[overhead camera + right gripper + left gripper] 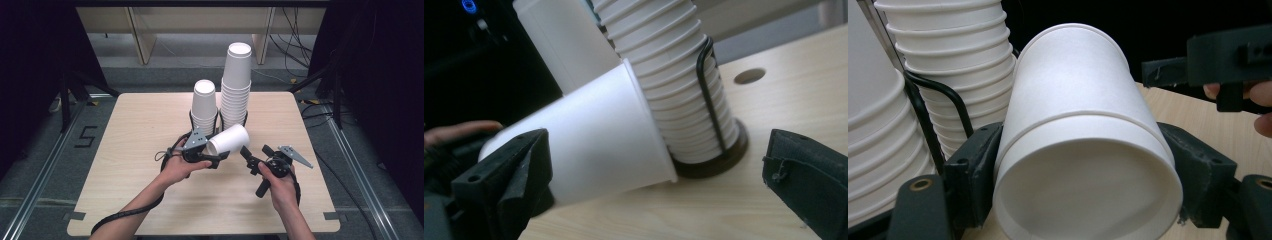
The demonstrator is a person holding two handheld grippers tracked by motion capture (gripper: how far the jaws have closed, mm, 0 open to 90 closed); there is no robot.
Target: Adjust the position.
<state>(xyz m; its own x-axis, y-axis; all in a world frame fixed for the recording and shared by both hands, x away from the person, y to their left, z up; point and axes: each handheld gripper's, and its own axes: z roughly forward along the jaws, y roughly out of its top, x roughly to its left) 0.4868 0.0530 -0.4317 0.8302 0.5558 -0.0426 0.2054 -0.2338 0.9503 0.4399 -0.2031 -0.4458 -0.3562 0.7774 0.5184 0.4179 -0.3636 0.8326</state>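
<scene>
White paper cup (228, 140), single, tapered: lying tilted on its side above the pale wooden worktop (125, 150), just in front of two wire-held stacks of white paper cups (235, 90). Your left claw (207, 155) is clamped on it near the rim, one black jaw on each side, mouth toward that claw's camera. The cup's base points toward your right claw (246, 152), which sits just beside it. That claw's jaws stand wide apart, gripping nothing; in the right gripper view the cup lies against the left jaw.
</scene>
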